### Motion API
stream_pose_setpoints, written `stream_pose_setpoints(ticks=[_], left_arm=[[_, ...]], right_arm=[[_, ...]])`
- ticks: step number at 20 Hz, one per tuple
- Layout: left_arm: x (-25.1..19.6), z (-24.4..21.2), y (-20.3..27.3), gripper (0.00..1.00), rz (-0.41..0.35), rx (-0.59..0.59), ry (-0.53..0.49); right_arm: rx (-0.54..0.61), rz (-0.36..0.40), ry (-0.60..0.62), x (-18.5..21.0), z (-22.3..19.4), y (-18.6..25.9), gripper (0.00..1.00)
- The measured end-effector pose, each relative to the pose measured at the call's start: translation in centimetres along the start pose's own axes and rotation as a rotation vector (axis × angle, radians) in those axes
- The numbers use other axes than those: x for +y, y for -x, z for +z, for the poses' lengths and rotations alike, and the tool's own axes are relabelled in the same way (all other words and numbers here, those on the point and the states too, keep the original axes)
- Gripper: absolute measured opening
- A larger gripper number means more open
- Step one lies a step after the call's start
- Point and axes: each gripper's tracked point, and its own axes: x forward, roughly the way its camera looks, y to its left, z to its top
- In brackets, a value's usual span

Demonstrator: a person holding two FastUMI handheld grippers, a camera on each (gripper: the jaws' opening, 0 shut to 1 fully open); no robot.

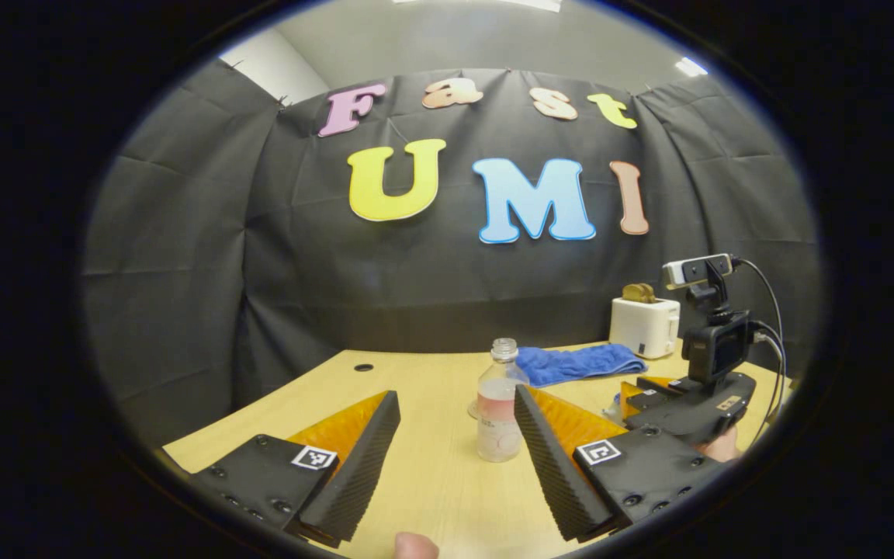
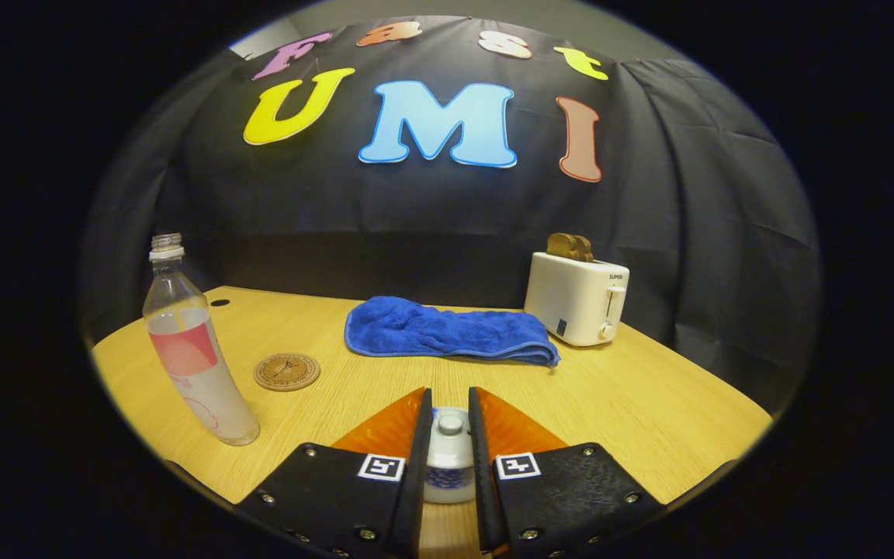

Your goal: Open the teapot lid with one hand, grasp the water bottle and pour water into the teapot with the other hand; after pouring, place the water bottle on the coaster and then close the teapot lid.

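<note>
A: Left gripper [image 1: 455,450] — hanging wide open above the table [image 1: 431,497], gripping nothing. Water bottle [image 1: 498,404] standing upright ahead, lining up just beside the inner edge of one finger, not touching as far as visible. Cap off, partly filled.

B: Right gripper [image 2: 449,458] — closing in tight around the teapot lid [image 2: 449,454], both fingers [image 2: 416,466] pressing against its sides, knob poking up between them. Teapot body hiding underneath — cannot tell more.

A: Right gripper [image 1: 687,404] also showing in the left gripper view, sitting low near the table's right edge, a hand wrapping its grip.

B: Bottle [image 2: 191,349] standing near the table's left edge [image 2: 152,404] in the right gripper view. Coaster [image 2: 286,371] lying flat just beside it, toward the centre, bare. Blue towel [image 2: 447,330] lying folded toward the back edge. Toaster [image 2: 577,299] sitting at the back right, toast sticking out of the slots.
</note>
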Motion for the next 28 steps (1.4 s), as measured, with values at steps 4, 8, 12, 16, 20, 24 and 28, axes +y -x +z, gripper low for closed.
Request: stream_pose_setpoints(ticks=[4,8,12,16,20,24,28], left_arm=[[0.3,0.1,0.0,1.00,0.004,-0.001,0.003],[0.4,0.0,0.1,1.00,0.002,0.003,0.007],[0.2,-0.2,-0.1,1.00,-0.007,0.008,-0.002],[0.3,-0.6,-0.4,1.00,-0.007,0.017,0.001],[-1.1,-1.9,-1.0,1.00,-0.040,0.042,0.026],[-2.5,-4.2,-2.0,1.00,-0.063,0.091,0.040],[-4.3,-6.2,-3.5,1.00,-0.100,0.142,0.043]], right_arm=[[0.005,0.001,-0.012,0.1,0.0,-0.3,0.29],[-0.004,-0.015,0.002,-0.1,0.3,-0.4,0.28],[-0.005,0.006,-0.032,-0.1,0.1,-0.6,0.08],[-0.010,0.041,-0.032,0.2,0.5,-0.2,0.08],[-0.022,0.079,-0.045,0.4,1.2,-0.4,0.08],[-0.062,0.113,-0.046,0.3,3.1,0.2,0.08],[-0.088,0.135,-0.044,-0.3,4.2,2.0,0.08]])
